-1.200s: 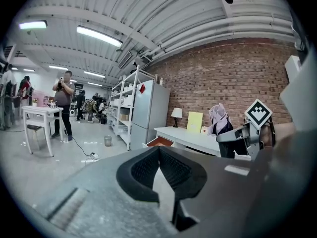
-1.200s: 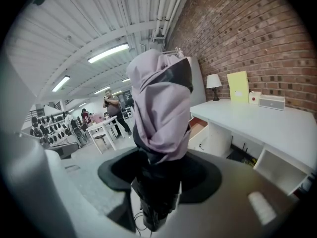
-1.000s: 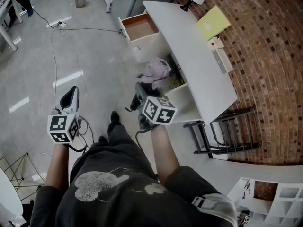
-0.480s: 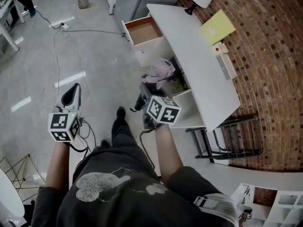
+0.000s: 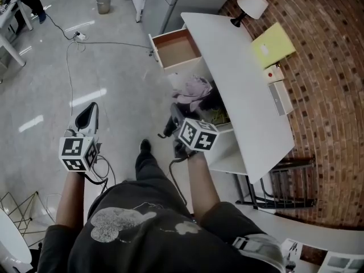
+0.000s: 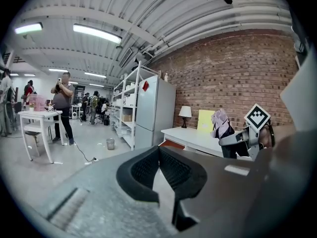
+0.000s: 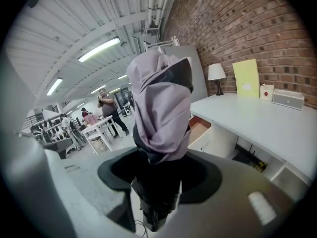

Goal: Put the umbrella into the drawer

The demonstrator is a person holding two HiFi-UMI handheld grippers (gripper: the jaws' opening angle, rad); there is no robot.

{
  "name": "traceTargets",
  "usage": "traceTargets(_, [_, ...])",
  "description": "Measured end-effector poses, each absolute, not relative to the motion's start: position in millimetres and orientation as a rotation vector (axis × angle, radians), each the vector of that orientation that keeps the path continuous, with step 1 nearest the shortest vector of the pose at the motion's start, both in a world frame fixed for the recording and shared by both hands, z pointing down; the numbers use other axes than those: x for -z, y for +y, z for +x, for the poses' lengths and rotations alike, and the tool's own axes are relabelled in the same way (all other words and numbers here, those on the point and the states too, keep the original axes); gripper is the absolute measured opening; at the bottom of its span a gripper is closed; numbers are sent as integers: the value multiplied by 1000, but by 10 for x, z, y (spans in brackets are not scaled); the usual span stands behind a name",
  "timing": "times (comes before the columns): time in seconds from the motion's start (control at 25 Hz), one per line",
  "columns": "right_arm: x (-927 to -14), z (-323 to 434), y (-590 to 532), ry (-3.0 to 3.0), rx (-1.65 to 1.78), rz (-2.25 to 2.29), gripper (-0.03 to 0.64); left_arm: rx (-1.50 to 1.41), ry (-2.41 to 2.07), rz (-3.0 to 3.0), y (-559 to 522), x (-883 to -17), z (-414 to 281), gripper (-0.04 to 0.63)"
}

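The folded umbrella [image 5: 193, 89], pink fabric over a black handle, stands up from my right gripper [image 5: 177, 118], which is shut on its lower part. In the right gripper view the umbrella [image 7: 161, 103] fills the middle, its black handle clamped between the pads [image 7: 119, 175]. The open drawer [image 5: 177, 47], brown inside, juts from the far end of the white desk [image 5: 239, 78], ahead of the umbrella; it also shows as the drawer [image 7: 198, 128] beyond the jaws. My left gripper [image 5: 88, 111] hangs over the floor at the left, its tips [image 6: 158, 150] touching with nothing between them.
On the desk are a lamp [image 5: 250, 4], a yellow folder [image 5: 273, 45] and a white box [image 5: 280, 97]. A cable [image 5: 74, 67] and a bucket [image 5: 103, 4] lie on the floor, a metal frame [image 5: 284, 181] stands at the desk's near end. People stand far back [image 6: 62, 103].
The person has walked toward the desk, so the drawer and desk sit nearer. Both grippers came along, the right still holding the umbrella.
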State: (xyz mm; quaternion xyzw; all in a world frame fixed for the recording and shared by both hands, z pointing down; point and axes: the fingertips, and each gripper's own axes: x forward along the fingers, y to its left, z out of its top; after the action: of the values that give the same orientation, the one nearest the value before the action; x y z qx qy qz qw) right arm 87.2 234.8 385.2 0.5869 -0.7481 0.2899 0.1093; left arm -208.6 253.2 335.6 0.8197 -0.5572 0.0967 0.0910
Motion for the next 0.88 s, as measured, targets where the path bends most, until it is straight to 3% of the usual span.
traceTargets(0.48, [-3946, 1436, 807, -2234, -889, 1647, 233, -344, -1706, 2366, 1189, -3300, -1500, 11])
traceTargets(0.88, [-4070, 1635, 333, -2234, -933, 1629, 233, -362, -1762, 2330, 680, -3351, -1428, 11])
